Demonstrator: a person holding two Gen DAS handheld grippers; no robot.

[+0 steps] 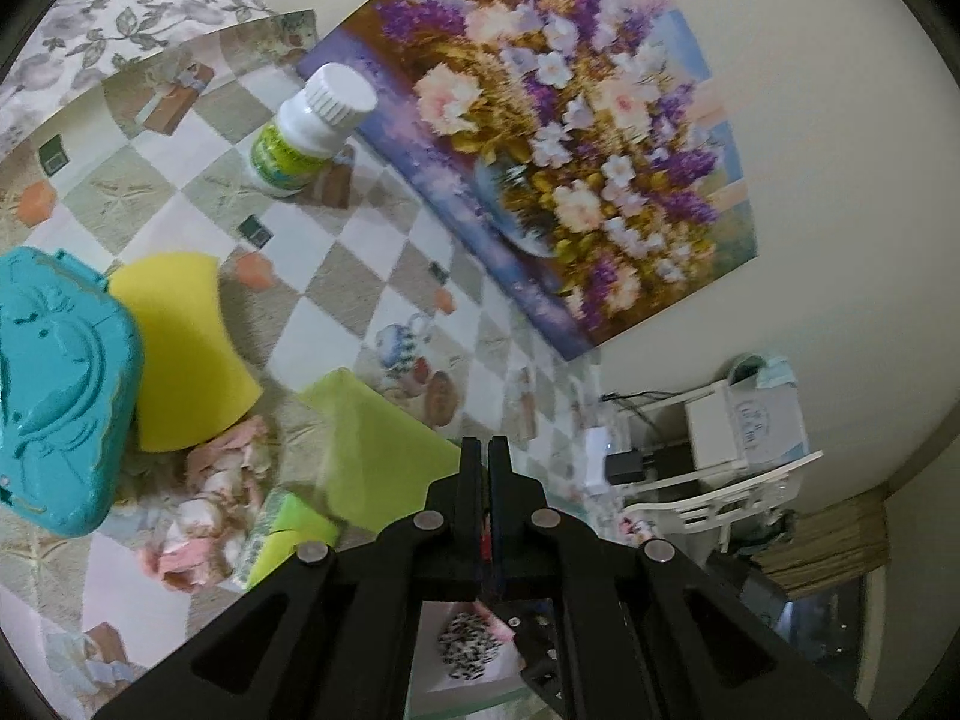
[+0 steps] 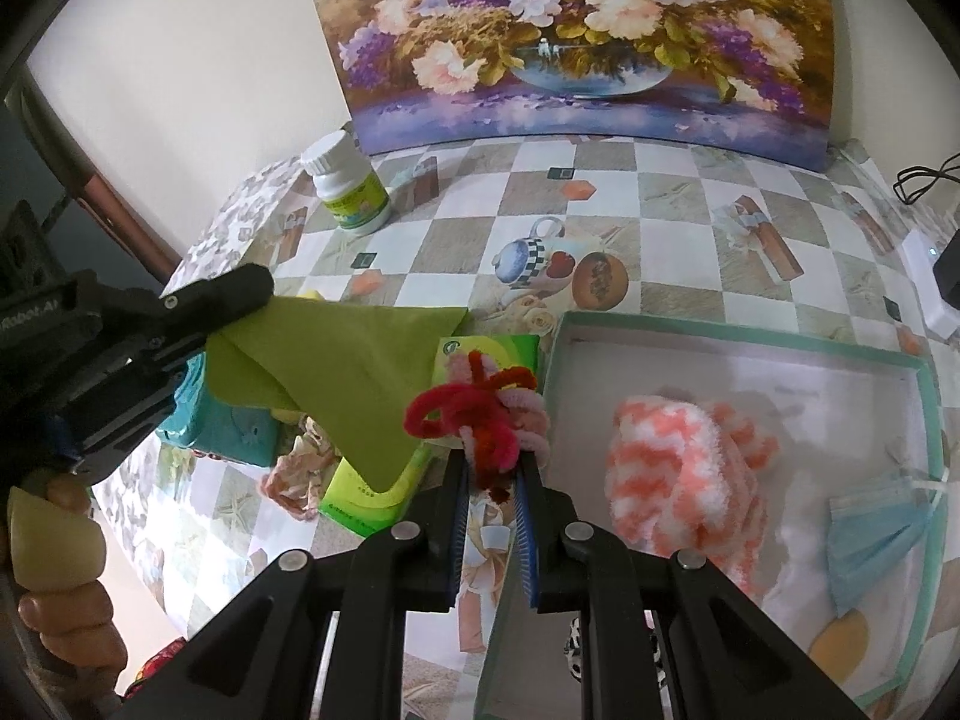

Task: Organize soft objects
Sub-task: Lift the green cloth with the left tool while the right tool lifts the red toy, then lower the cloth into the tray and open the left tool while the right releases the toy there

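The bunch of fuzzy red and pink sticks (image 2: 480, 414) is held tight in the jaws of the right gripper (image 2: 493, 468), just left of the open box (image 2: 927, 396), while the green cloth (image 2: 336, 360) is pinched by the left gripper (image 2: 240, 291), farther away.

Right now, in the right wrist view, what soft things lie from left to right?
Green cloth held by the left claw → red and pink fuzzy pipe-cleaner bundle in the right claw → orange-and-white fluffy sock → blue face mask.
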